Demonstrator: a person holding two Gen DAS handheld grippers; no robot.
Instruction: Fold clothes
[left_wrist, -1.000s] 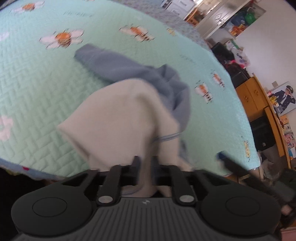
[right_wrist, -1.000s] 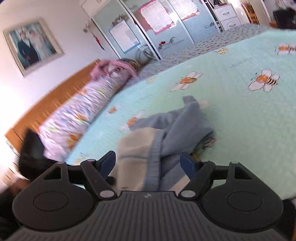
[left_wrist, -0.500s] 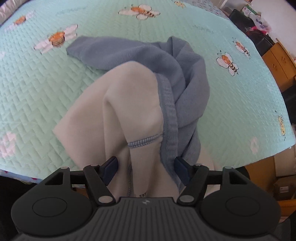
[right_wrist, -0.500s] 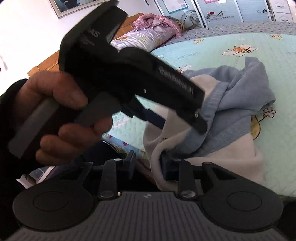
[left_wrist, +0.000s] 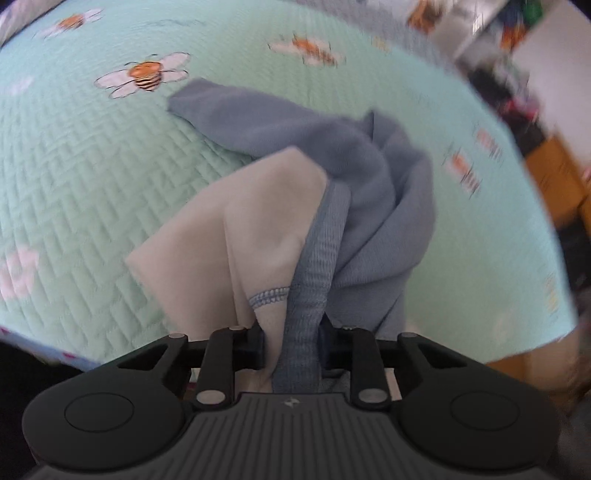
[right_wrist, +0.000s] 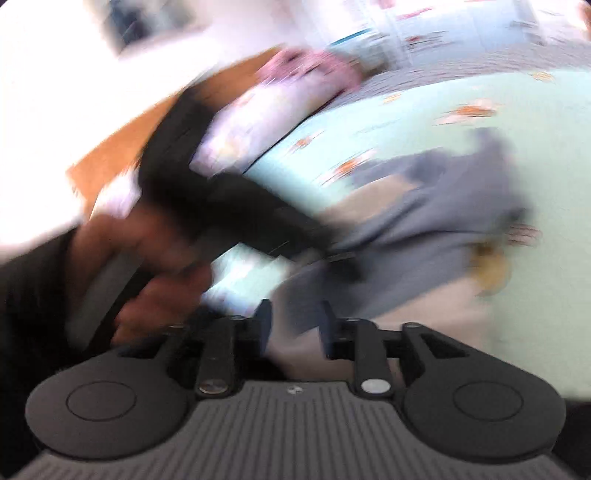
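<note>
Blurred blue garment (left_wrist: 369, 192): left fingers (left_wrist: 255, 343) closing on its hem, right fingers (right_wrist: 264, 325) opening around cloth.

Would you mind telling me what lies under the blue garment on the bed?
The blue garment lies crumpled on the mint bee-print quilt, its cream lining turned outward. Whatever part of the quilt or anything else lies beneath the heap is covered.

The left wrist camera looks steeply down from the bed's near edge, close over the garment (left_wrist: 280, 221). The blurred right wrist camera faces more level across the bed (right_wrist: 535, 147) toward the headboard. Both views share the garment.
</note>
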